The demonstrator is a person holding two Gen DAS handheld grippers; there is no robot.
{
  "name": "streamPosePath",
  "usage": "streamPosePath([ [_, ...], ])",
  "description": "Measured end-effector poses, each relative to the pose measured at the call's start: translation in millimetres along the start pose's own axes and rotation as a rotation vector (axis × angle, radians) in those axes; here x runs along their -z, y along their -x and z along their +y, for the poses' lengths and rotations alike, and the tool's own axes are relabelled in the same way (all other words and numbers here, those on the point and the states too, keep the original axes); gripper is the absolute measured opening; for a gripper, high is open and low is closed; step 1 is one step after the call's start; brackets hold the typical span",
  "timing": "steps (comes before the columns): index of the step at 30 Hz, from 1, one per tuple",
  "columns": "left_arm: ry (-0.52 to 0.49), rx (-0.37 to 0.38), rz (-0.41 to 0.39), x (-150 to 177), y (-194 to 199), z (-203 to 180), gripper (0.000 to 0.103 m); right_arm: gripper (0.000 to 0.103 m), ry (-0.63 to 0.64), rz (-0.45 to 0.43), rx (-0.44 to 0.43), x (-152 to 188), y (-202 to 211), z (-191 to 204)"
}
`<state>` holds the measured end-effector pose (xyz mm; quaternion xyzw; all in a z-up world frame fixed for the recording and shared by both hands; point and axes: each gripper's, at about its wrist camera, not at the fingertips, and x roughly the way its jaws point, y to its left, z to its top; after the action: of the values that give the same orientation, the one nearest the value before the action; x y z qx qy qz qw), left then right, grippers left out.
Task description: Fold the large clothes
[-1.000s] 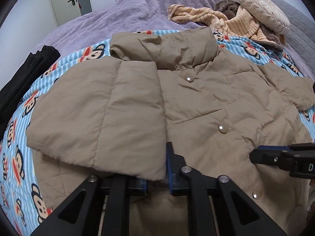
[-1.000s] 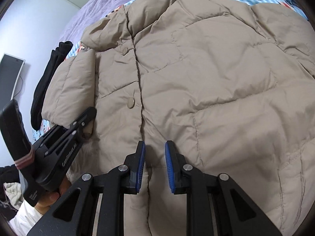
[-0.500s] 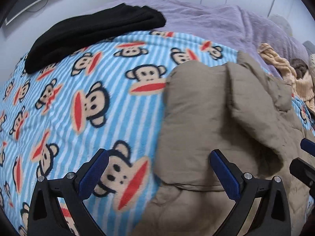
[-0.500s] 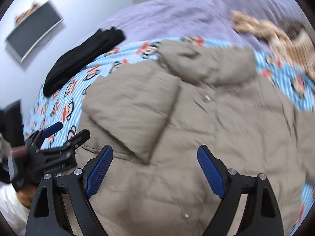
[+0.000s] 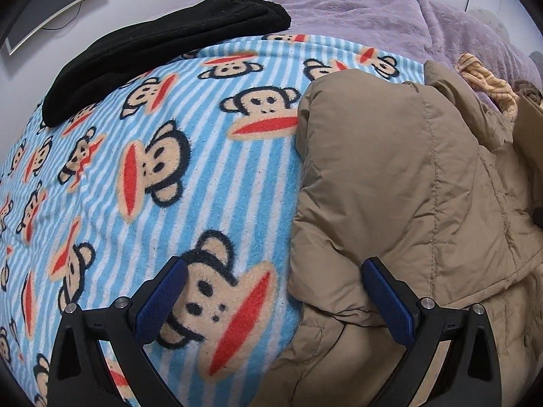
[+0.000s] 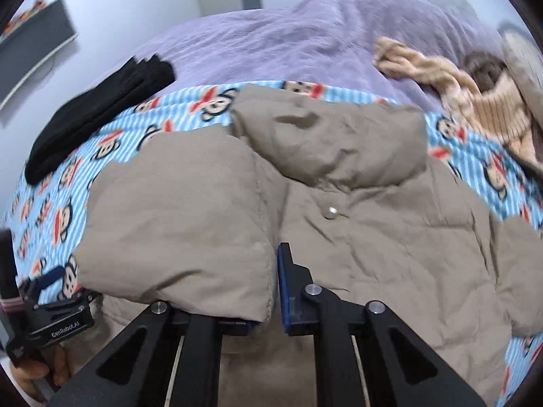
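Observation:
A tan puffer jacket (image 6: pixel 339 210) lies front up on a blue monkey-print blanket (image 5: pixel 135 156), its left sleeve folded over the chest. My right gripper (image 6: pixel 268 291) is shut on the cuff end of that folded sleeve (image 6: pixel 190 237). My left gripper (image 5: pixel 271 291) is open and empty, low at the jacket's left edge (image 5: pixel 390 186), one finger over the blanket and one over the tan fabric. The left gripper also shows in the right wrist view (image 6: pixel 54 302), at the jacket's lower left corner.
A folded black garment (image 5: pixel 163 51) lies at the blanket's far left edge on the purple bedspread (image 6: pixel 305 40). A beige knit sweater (image 6: pixel 475 95) and a pillow lie at the far right. A wall-mounted screen (image 5: pixel 51 3) is beyond the bed.
My left gripper let go of the sleeve, opened and swung left to the jacket's edge. My right gripper opened, moved over and closed on the folded sleeve's cuff.

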<state>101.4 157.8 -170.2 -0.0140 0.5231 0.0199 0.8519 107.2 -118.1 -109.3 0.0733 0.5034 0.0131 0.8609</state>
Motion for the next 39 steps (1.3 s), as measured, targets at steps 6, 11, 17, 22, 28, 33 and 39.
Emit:
streamPosePath([
  [6, -0.026, 0.059, 0.006, -8.5, 8.5, -2.8, 0.072, 0.012, -0.41, 0.136, -0.163, 29.4, -22.3, -95.6],
  [11, -0.033, 0.081, -0.082, -36.3, 34.8, 3.5, 0.063, 0.015, -0.594, 0.158, -0.196, 56.4, -12.8, -136.8],
  [17, -0.017, 0.085, -0.118, -72.0, 28.1, -1.4, 0.064, 0.016, -0.418, 0.0, 0.004, 36.0, 37.6, -124.3],
  [22, -0.007, 0.021, -0.148, -67.1, 33.7, -14.3, 0.064, 0.016, -0.303, -0.028, -0.003, 16.0, 39.8, -104.6],
  [28, -0.085, 0.067, -0.151, -62.2, 34.8, -36.6, 0.064, 0.016, -0.422, 0.121, -0.098, 33.9, 8.2, -129.9],
  [33, -0.203, -0.058, -0.072, -45.8, -11.3, -51.8, 0.064, 0.023, -0.488, 0.127, -0.036, 50.0, 13.9, -142.4],
  [39, -0.159, -0.017, -0.046, -45.9, -20.0, -34.8, 0.065, 0.041, -0.563, 0.02, 0.074, 51.7, 44.1, -161.7],
])
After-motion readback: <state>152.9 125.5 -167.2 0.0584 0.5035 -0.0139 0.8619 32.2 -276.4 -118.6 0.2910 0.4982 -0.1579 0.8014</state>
